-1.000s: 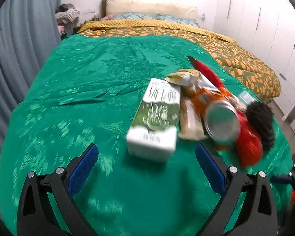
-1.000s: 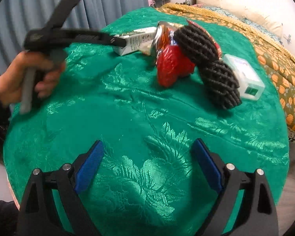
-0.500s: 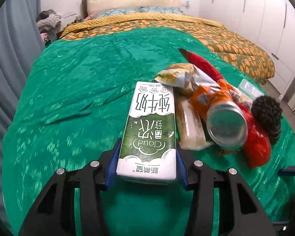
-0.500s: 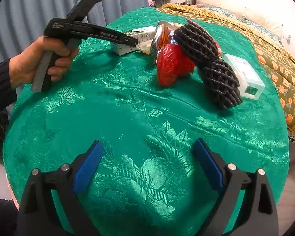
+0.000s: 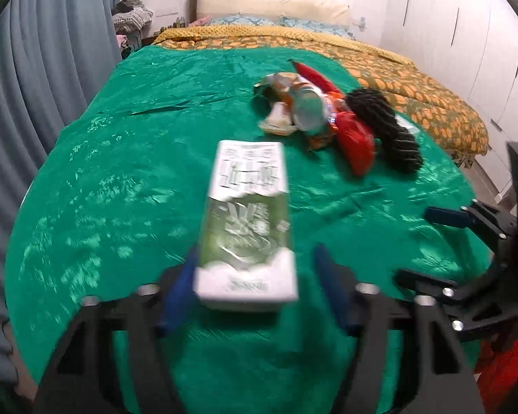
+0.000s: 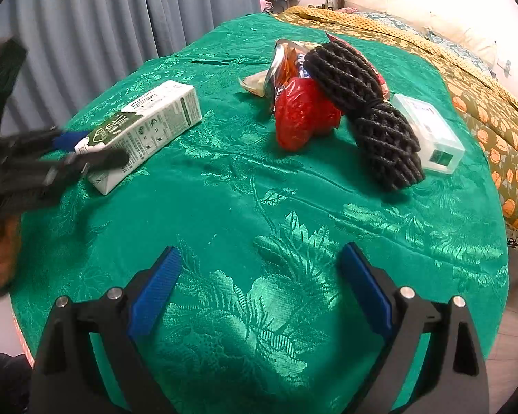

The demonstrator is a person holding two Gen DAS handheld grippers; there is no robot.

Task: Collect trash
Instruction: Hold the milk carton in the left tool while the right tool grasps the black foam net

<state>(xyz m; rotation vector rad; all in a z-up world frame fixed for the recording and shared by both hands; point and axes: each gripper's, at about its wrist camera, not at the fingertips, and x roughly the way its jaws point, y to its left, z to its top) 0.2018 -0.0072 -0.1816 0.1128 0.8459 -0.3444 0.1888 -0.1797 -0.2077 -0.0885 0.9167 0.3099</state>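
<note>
A green-and-white milk carton (image 5: 247, 220) lies flat on the green tablecloth (image 5: 121, 179), apart from the trash pile. My left gripper (image 5: 255, 293) straddles its near end and its jaws are opening; the right pad stands clear of the carton, and blur hides whether the left pad touches it. In the right wrist view the same carton (image 6: 145, 127) lies at the left with the left gripper (image 6: 76, 151) at its end. The pile holds a crumpled foil bag (image 5: 310, 110), a red wrapper (image 6: 300, 114) and black foam netting (image 6: 369, 110). My right gripper (image 6: 259, 289) hangs open over bare cloth.
A clear plastic box (image 6: 428, 131) lies beside the netting at the right. The round table's edge (image 6: 493, 276) drops off to the right. A bed with an orange quilt (image 5: 414, 79) stands behind, and a grey curtain (image 5: 34, 69) hangs at the left.
The left gripper shut on the carton, dragged it away from the pile toward the near edge, and its jaws have now spread apart. The right gripper stayed put.
</note>
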